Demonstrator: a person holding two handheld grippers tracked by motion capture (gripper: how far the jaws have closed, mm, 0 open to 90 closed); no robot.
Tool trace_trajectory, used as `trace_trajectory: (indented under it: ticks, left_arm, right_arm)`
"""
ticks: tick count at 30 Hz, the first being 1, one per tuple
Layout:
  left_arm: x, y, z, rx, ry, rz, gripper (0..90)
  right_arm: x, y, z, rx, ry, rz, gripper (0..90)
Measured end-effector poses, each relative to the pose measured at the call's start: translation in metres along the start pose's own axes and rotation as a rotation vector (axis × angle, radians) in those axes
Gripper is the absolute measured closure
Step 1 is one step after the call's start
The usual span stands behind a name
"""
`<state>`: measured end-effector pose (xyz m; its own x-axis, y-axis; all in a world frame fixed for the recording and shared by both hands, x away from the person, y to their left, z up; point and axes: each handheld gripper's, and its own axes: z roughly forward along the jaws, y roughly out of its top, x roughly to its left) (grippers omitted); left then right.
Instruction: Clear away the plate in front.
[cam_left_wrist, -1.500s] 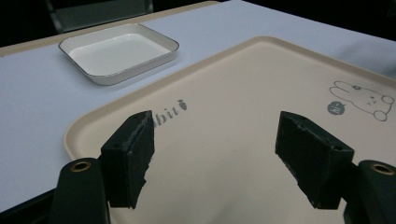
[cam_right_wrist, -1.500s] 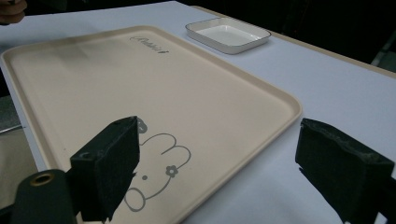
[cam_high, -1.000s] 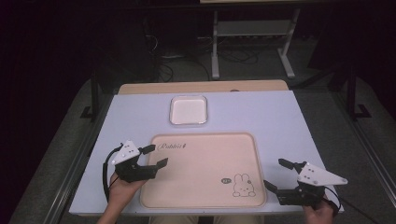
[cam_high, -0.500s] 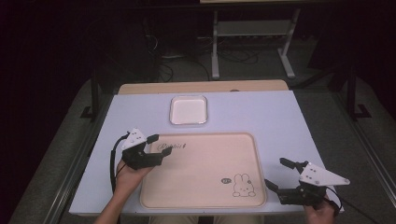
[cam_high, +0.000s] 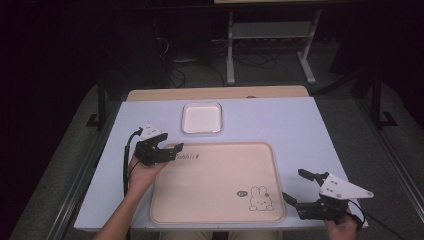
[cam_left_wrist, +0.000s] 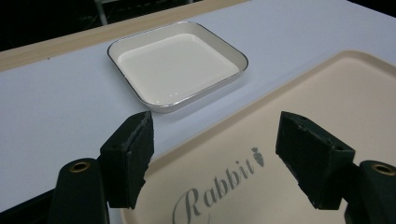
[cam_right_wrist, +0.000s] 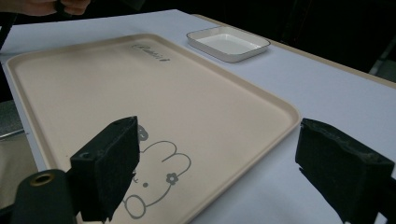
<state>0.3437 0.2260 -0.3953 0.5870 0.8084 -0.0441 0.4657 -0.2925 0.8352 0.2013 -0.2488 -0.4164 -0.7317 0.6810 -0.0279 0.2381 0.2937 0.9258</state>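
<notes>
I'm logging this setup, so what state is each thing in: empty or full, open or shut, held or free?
left gripper: open, holding nothing, over the tray's far left corner.
right gripper: open, holding nothing, at the tray's near right corner.
tray: empty, flat on the table.
white dish: empty, upright, beyond the tray.

I see a dim room: the pale lavender desk (cam_high: 280, 120) fills the middle of the frame, a grey metal stand (cam_high: 267, 37) and tangled cables (cam_high: 185, 62) sit on dark floor at upper centre.
</notes>
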Motion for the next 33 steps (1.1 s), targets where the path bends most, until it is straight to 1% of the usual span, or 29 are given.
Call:
trace_trajectory:
  ticks: [2,7,10,13,16,18,20,24,25,28,30,32,33]
  left_arm:
    - [0.002,0.003,0.003,-0.006,0.000,-0.007,27.7]
    - [0.009,0.013,0.013,0.006,-0.017,-0.034,30.2]
    - [0.013,0.020,0.018,0.006,-0.007,-0.048,30.9]
    - [0.017,0.028,0.024,0.009,0.013,-0.052,30.7]
    - [0.023,0.037,0.031,0.021,0.017,-0.059,30.8]
    - [0.028,0.044,0.036,0.022,0.010,-0.075,31.3]
    - [0.032,0.051,0.042,0.035,0.006,-0.082,31.7]
    - [0.037,0.064,0.054,0.052,0.012,-0.101,32.0]
    - [0.037,0.067,0.057,0.055,0.014,-0.100,32.0]
    - [0.039,0.078,0.066,0.078,0.034,-0.080,32.4]
    - [0.040,0.082,0.072,0.088,0.044,-0.068,34.0]
    - [0.045,0.083,0.082,0.109,0.063,-0.072,35.2]
    - [0.049,0.081,0.086,0.112,0.069,-0.084,36.8]
  right_arm:
    - [0.000,0.000,0.000,0.001,0.000,0.001,12.9]
    - [-0.001,0.000,0.000,-0.002,0.000,0.004,12.9]
    - [-0.002,0.000,0.000,-0.006,0.000,0.004,12.9]
    - [-0.003,0.000,0.000,-0.015,0.001,0.009,12.8]
    - [-0.003,-0.001,0.000,-0.010,-0.001,0.008,12.9]
    - [-0.003,-0.001,0.000,-0.009,-0.002,0.009,12.9]
    - [-0.003,-0.001,0.000,-0.008,-0.004,0.008,12.9]
    - [-0.003,0.000,-0.001,-0.008,-0.001,0.001,12.9]
    - [-0.003,0.000,-0.001,-0.008,0.001,-0.001,12.9]
    - [-0.002,0.000,-0.001,0.000,0.004,-0.010,12.9]
    - [-0.002,0.001,-0.001,0.003,0.004,-0.014,12.9]
    - [-0.001,0.001,-0.002,0.003,0.002,-0.018,12.9]
    - [-0.001,0.001,-0.002,0.005,0.001,-0.020,12.9]
